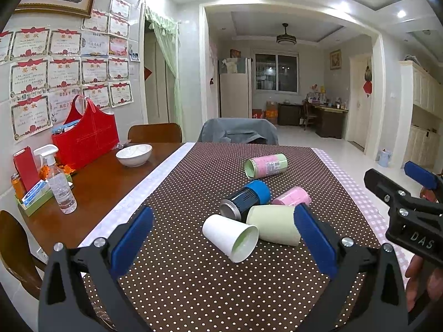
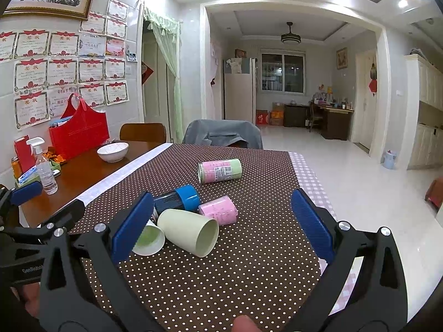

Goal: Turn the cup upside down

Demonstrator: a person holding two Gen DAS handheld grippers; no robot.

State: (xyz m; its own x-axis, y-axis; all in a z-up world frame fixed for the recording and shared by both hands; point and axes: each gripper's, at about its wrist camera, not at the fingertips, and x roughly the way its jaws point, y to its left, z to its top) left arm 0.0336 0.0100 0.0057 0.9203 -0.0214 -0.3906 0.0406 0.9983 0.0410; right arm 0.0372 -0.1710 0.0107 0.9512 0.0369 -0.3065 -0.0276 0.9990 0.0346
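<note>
Several cups lie on their sides on the brown dotted tablecloth (image 1: 193, 276). A white cup (image 1: 229, 237) lies nearest, mouth toward me; it also shows in the right wrist view (image 2: 148, 239), partly hidden by a finger. Beside it are a pale green cup (image 1: 272, 228) (image 2: 189, 231), a black cup with a blue end (image 1: 246, 197) (image 2: 177, 197), a small pink cup (image 1: 292, 196) (image 2: 218, 209) and, farther back, a pink-and-green cup (image 1: 265, 165) (image 2: 220, 170). My left gripper (image 1: 224, 240) is open, just short of the white cup. My right gripper (image 2: 221, 224) is open, short of the pale green cup.
A white bowl (image 1: 134, 154), a red bag (image 1: 85, 138) and a spray bottle (image 1: 56, 178) stand on the bare wood at the left. Chairs (image 1: 238, 132) stand at the table's far edge. The right gripper shows at the right of the left wrist view (image 1: 404, 202).
</note>
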